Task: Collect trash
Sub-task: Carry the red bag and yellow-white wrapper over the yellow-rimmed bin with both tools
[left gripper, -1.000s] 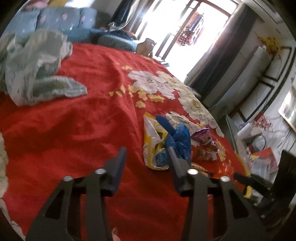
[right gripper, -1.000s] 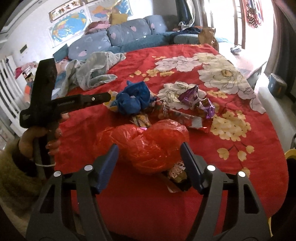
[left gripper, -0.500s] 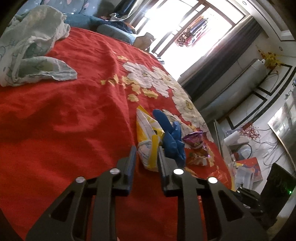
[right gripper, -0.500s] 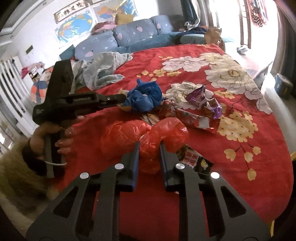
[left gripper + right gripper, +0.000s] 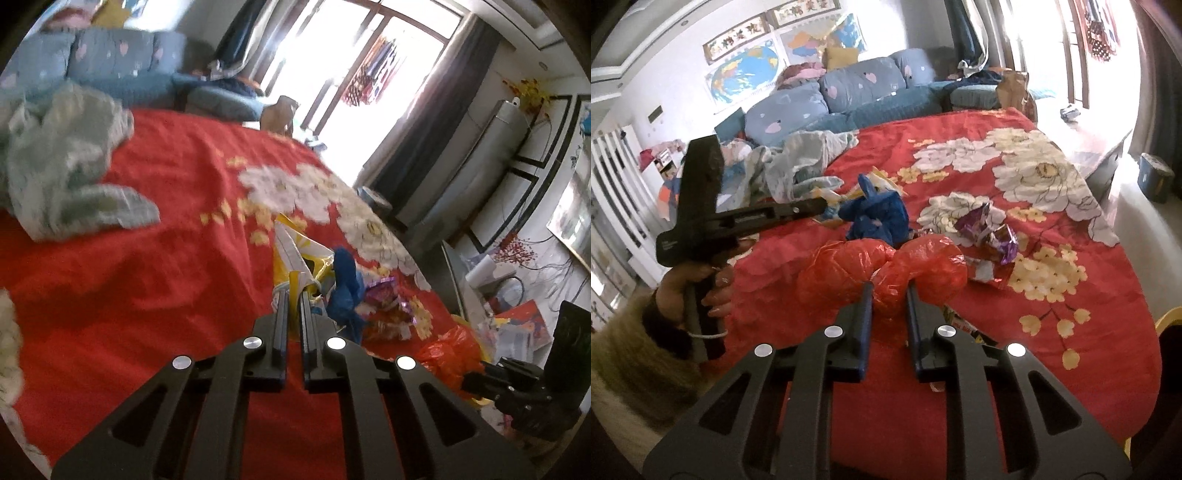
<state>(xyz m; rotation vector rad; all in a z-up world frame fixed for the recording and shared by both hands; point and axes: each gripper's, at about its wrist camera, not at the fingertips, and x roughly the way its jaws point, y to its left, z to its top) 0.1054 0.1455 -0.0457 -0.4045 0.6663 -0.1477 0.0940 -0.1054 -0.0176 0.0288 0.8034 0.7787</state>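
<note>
Trash lies on a red flowered bedspread (image 5: 1052, 332). My left gripper (image 5: 294, 293) is shut on a yellow and white snack wrapper (image 5: 295, 251), whose end sticks up past the fingertips. A crumpled blue plastic bag (image 5: 345, 291) and purple wrappers (image 5: 384, 291) lie just right of it. My right gripper (image 5: 888, 290) is closing, its pads pressing the middle of a red plastic bag (image 5: 923, 258) that bulges out on both sides. In the right wrist view a hand (image 5: 690, 280) holds the left gripper (image 5: 823, 203) beside the blue bag (image 5: 882, 214).
A grey-green cloth (image 5: 62, 166) is heaped at the bed's far left, with a blue sofa (image 5: 857, 85) behind it. A printed packet (image 5: 960, 325) peeks out under the red bag. The bed's right edge drops to the floor, where a blue bin (image 5: 1154, 177) stands.
Both grippers went from open to shut: the left onto the yellow wrapper, the right onto the red bag. Both have risen a little, and each carries its piece.
</note>
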